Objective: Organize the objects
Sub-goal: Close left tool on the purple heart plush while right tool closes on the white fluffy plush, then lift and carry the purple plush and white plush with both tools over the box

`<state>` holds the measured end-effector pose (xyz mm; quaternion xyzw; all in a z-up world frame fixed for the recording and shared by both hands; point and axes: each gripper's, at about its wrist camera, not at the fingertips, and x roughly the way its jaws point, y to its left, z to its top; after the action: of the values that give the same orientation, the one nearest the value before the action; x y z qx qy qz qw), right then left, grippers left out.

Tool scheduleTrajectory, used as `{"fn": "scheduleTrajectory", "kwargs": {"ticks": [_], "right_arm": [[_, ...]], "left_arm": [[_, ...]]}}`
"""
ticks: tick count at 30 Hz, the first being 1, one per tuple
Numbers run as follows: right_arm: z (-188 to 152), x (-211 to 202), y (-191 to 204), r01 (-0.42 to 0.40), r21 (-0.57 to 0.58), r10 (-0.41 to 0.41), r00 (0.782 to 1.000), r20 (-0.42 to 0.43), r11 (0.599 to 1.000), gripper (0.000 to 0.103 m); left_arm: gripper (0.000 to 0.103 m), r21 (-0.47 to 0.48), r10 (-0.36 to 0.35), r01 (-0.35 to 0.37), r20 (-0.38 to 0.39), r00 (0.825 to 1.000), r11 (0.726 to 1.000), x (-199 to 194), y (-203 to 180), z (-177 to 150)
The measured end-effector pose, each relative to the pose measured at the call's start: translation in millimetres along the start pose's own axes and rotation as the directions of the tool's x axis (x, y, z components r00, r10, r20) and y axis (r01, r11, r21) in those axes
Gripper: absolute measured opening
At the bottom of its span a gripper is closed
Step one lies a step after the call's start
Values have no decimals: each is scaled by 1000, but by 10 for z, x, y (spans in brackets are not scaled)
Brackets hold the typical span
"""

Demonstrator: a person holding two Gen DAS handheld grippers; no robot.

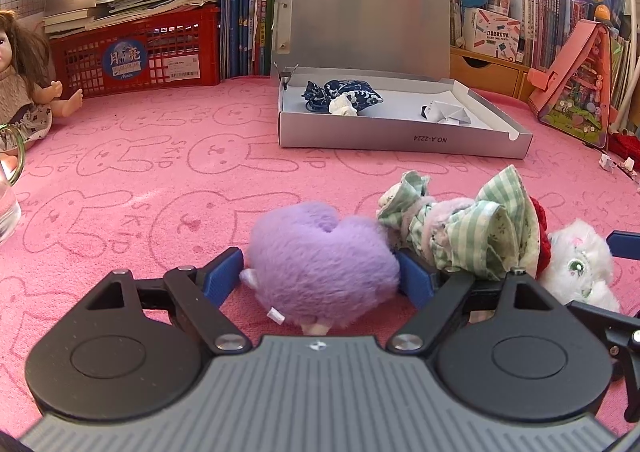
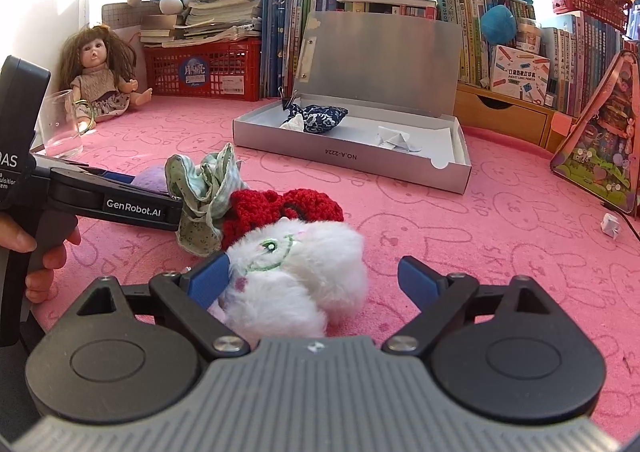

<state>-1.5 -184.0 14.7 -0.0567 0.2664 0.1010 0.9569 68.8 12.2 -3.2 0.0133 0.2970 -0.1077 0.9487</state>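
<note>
Left gripper (image 1: 320, 276): I see my jaws spread wide around the purple plush (image 1: 320, 256); the right pad touches its fur, the left pad sits just clear, so I have no grip.
Right gripper (image 2: 314, 280): my jaws are parted too, the white plush head (image 2: 300, 276) lying against the left pad, with clear pink mat before the right pad.
Plush doll: the purple body, the green checked dress (image 1: 472, 219), the red crochet piece (image 2: 288, 207) and the white head lie in a row across both tools.
In the way: the dress bunches against my left tool's right finger, and the left tool's arm crosses in just left of the right tool.
Ahead: the open silver box (image 1: 400, 135) lies beyond both tools, holding a blue patterned pouch (image 1: 344, 93) and folded white paper (image 1: 444, 113).
Far left: a doll (image 2: 100, 79) and a glass (image 2: 60, 123).
Hard to tell: I cannot see whether the purple and white parts join under the dress.
Cut off: the plush's near side hides behind my tool bodies.
</note>
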Motion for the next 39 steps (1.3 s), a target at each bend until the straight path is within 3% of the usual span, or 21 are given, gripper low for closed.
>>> {"fn": "scheduleTrajectory", "kwargs": {"ticks": [6,24,26,28,29,39], "right_arm": [[-98,104,179,1,-83,-4,999,-31,997,95],[-100,171,43,-43,13,44,998,-49,999,95],[-98,168,35,-51,18,52,997,-52,999,93],[-85,143,20,-47,42,49,997,-52,998,83],[-73,128,6,-36,56,39,998,-52,998,76],[102,-35,-155,9,93,-11,1000,19,996,75]], "left_arm": [[88,16,10,-10,4,1000,1000,9,-35,-13],[90,16,18,-18,11,1000,1000,10,-45,-23],[88,17,18,-18,12,1000,1000,6,-45,-18],[75,17,16,-17,23,1000,1000,-23,-42,-14],[74,16,19,-19,29,999,1000,-40,-39,-13],[72,9,19,-20,101,995,1000,-279,-36,137]]}}
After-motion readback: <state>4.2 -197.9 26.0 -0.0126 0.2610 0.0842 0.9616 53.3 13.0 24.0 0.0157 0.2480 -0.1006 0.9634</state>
